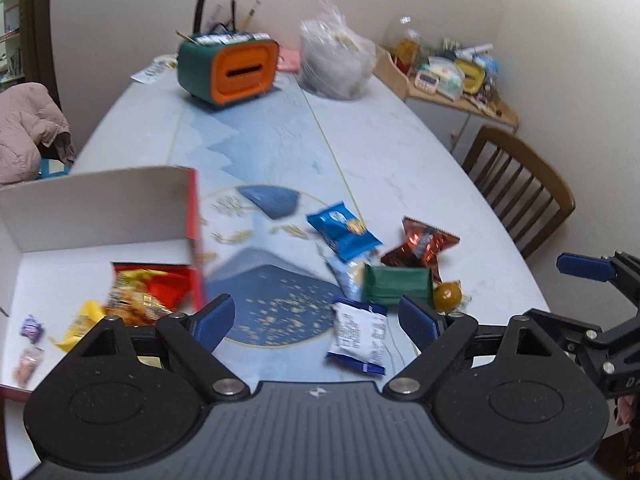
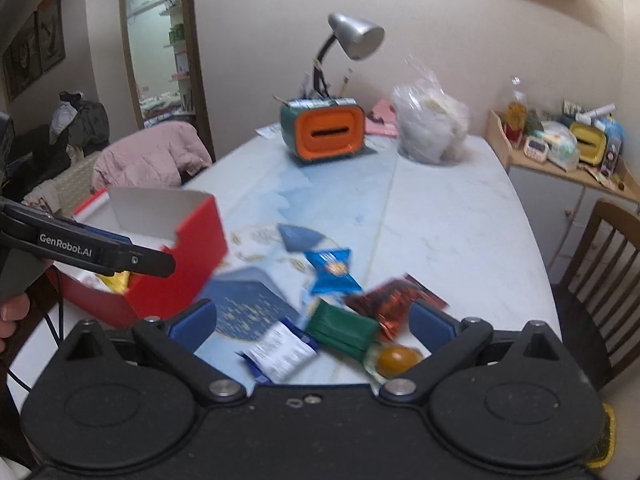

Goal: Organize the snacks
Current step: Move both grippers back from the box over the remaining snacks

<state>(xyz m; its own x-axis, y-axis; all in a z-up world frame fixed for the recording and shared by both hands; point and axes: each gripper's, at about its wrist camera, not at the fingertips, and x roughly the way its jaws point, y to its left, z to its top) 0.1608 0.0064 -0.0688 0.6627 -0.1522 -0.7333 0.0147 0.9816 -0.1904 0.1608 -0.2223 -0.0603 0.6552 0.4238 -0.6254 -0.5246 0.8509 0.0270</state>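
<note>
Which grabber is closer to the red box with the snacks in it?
Left. The left gripper hovers right beside the red box, partly over its near corner. The right gripper hangs farther off, over the loose snacks.

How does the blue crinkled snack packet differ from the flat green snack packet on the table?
The blue crinkled snack packet is glossy with printed pictures and lies farther up the table; the flat green snack packet is plain, boxier, and nearer the cameras, beside a round amber sweet. Both lie outside the red cardboard box.
</note>
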